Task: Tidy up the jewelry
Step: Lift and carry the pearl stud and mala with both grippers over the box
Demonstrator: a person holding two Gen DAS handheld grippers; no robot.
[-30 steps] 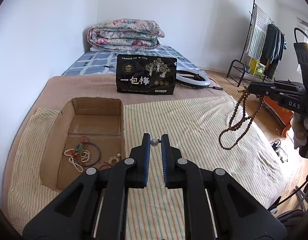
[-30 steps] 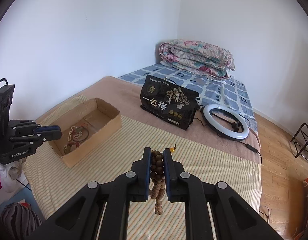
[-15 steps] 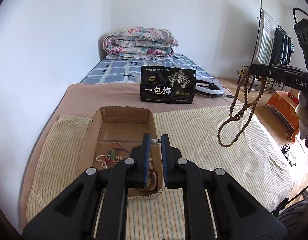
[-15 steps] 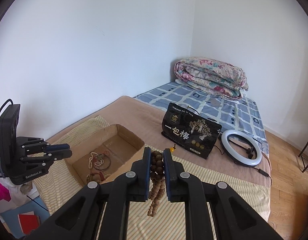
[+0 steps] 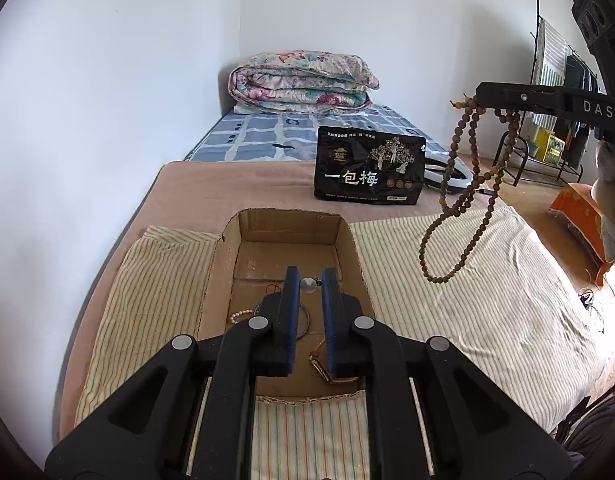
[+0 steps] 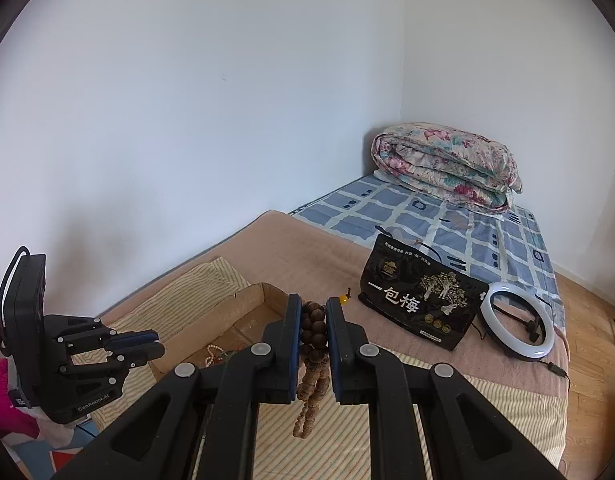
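Observation:
An open cardboard box [image 5: 349, 248] sits on the striped sheet, with a pearl string [image 5: 239, 314] and other jewelry inside. My left gripper [image 5: 308, 283] hovers over the box, shut on a small clear bead with a dark cord [image 5: 308, 284]. My right gripper [image 6: 312, 312] is shut on a long brown wooden bead necklace [image 6: 312, 336], which hangs in loops [image 5: 459, 200] above the sheet right of the box. The box also shows in the right wrist view [image 6: 243, 304], with the left gripper [image 6: 147, 346] over its near end.
A black snack bag [image 5: 369, 170] stands behind the box, with a white ring light [image 6: 517, 328] beside it. A folded floral quilt [image 5: 303, 82] lies at the bed's far end. A clothes rack [image 5: 555, 92] stands at the right. White walls close the left side.
My left gripper has moved left, from over the striped sheet to above the box. My right gripper has lifted and carried the bead necklace closer to the box.

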